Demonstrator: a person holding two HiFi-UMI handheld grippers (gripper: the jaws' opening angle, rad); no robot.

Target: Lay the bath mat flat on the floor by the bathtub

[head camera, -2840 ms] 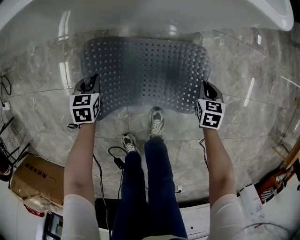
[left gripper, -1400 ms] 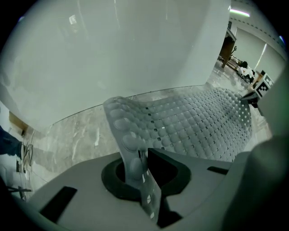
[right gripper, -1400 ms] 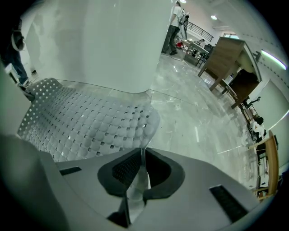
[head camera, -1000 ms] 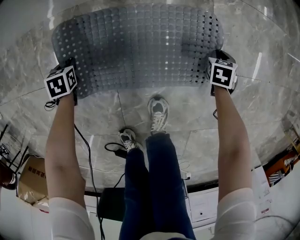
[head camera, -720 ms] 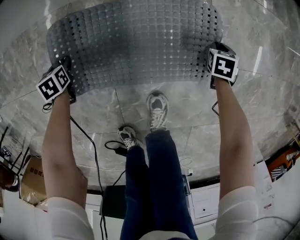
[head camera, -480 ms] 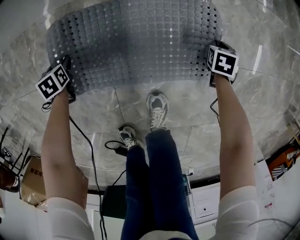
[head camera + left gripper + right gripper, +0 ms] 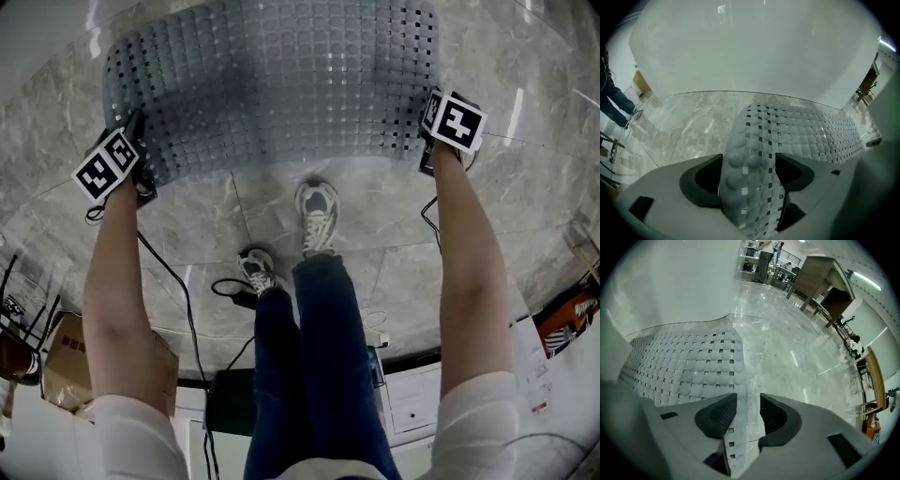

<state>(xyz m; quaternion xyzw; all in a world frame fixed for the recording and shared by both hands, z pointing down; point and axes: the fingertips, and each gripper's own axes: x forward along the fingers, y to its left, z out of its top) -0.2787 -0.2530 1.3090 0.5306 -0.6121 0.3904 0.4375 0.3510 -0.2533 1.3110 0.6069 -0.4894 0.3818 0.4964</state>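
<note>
The grey perforated bath mat [image 7: 272,84] lies spread on the marble floor beside the white bathtub [image 7: 42,33]. My left gripper [image 7: 139,122] is at the mat's near left corner and my right gripper [image 7: 433,108] at its near right corner. In the left gripper view the jaws [image 7: 749,160] are opening wide, and a curled strip of mat [image 7: 750,154] still runs between the pads. In the right gripper view the jaws [image 7: 748,401] are also opening. The mat's edge [image 7: 679,366] lies beside the left pad, with bare floor showing in the gap.
The person's legs and shoes [image 7: 317,216] stand just behind the mat, with a black cable [image 7: 230,292] on the floor by the left shoe. A cardboard box [image 7: 66,375] sits at lower left. Tables [image 7: 820,273] stand far off to the right.
The mat has come down from hanging in front of the tub to lying spread on the floor. In the last second both grippers barely shifted; the right one's cube tilted slightly.
</note>
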